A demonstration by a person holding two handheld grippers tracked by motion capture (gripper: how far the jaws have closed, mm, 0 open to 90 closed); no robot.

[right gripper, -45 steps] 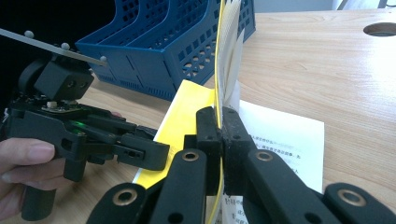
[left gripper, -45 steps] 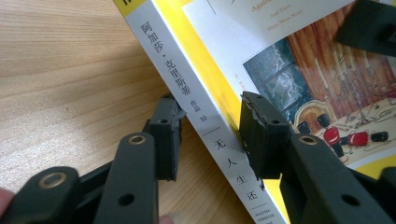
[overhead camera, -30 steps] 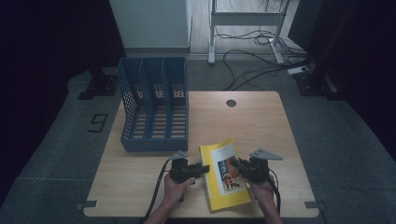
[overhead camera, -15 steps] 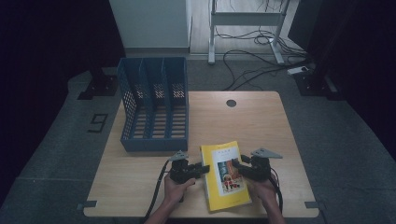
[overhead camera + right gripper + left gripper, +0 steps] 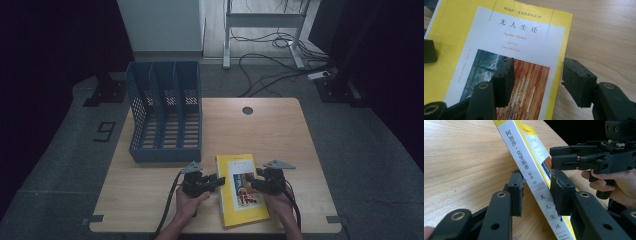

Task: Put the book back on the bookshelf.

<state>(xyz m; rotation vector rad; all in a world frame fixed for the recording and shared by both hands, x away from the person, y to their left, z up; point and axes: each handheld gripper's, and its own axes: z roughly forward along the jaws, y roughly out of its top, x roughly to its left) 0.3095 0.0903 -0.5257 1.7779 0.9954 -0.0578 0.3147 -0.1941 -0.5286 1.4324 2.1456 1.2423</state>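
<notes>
A yellow book (image 5: 241,190) is seen lying near the front edge of the worktop (image 5: 270,130), at five o'clock from the blue file rack (image 5: 166,116). Its spine is clamped by the left tool (image 5: 536,192) at nine o'clock. The right tool (image 5: 536,80), at three o'clock, has just been opened and is held over the cover's edge without gripping.

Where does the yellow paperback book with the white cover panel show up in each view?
High view: the yellow paperback book lies flat at the table's near edge, between the left gripper and the right gripper.
Left gripper view: its white spine runs diagonally between the two black jaws.
Right gripper view: its front cover spreads across the left and centre.
Shared landmark: the light wooden table.
</notes>
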